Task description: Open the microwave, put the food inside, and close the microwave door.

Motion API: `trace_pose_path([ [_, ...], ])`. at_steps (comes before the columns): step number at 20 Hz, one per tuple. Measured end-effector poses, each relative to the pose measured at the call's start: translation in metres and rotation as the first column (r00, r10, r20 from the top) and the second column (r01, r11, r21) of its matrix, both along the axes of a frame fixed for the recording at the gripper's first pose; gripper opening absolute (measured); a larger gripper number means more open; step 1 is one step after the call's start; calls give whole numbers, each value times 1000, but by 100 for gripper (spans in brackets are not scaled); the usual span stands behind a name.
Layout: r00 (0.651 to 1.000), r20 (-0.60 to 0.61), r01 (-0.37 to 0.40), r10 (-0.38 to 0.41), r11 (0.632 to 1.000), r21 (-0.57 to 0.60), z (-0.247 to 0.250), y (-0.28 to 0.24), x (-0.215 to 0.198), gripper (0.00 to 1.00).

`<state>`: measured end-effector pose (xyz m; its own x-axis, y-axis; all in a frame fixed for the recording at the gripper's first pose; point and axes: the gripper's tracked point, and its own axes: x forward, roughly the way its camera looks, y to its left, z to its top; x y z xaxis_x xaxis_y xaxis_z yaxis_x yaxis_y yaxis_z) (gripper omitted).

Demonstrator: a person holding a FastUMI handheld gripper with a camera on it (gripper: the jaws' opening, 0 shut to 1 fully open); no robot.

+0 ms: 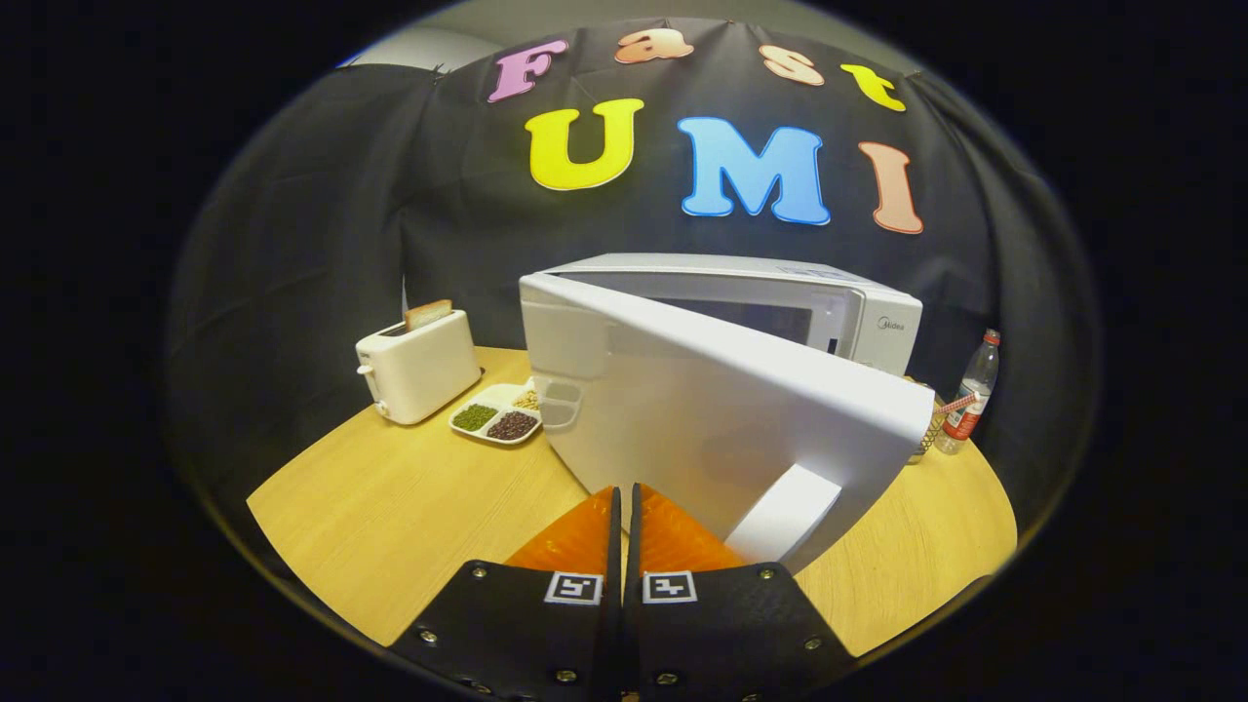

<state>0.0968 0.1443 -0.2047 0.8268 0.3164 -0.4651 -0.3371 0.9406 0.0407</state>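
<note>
A white microwave (838, 312) stands at the back of the round wooden table (390, 507). Its door (702, 409) is hinged at the left and stands partly swung out, the free edge with the white handle (785, 512) nearest me. My gripper (624, 489) is shut, fingers pressed together with nothing between them. The tips rest at or right against the door's outer face, just left of the handle. A white divided food plate (497, 414) with green, dark and pale beans lies left of the door, beyond the fingers.
A white toaster (417, 366) with a slice of bread in it stands at the back left, beside the plate. A water bottle (970, 395) stands right of the microwave, near the table's edge. Bare tabletop lies left of my fingers.
</note>
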Motion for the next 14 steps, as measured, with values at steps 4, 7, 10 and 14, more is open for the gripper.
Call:
trace_pose_path([
  [4,1000,7,27,-26,1000,-5,1,-13,30,1],
  [7,1000,4,27,-27,1000,5,-2,-14,50,1],
  [10,999,12,33,-33,999,-2,-3,-16,67,1],
  [14,999,10,41,-41,999,11,-5,-15,88,1],
])
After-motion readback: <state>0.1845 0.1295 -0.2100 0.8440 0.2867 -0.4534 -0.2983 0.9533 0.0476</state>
